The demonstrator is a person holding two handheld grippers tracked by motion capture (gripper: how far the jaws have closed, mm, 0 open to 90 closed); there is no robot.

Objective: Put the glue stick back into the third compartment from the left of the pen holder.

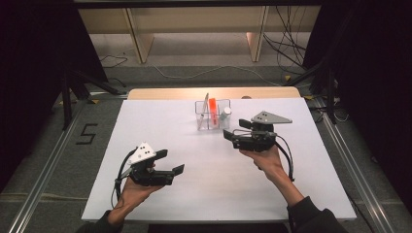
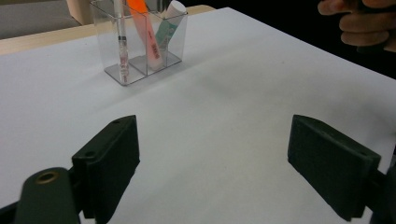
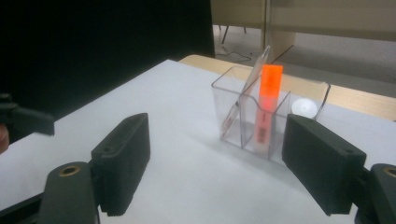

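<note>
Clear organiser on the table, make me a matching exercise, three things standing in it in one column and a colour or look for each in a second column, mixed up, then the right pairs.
The clear organiser stands at the far side of the white table.

Things:
1. highlighter
2. pen
3. tube

Looks:
A. white cap, pale green body
B. bright orange
C. thin, see-through barrel

Pairs: 1-B, 2-C, 3-A
</note>
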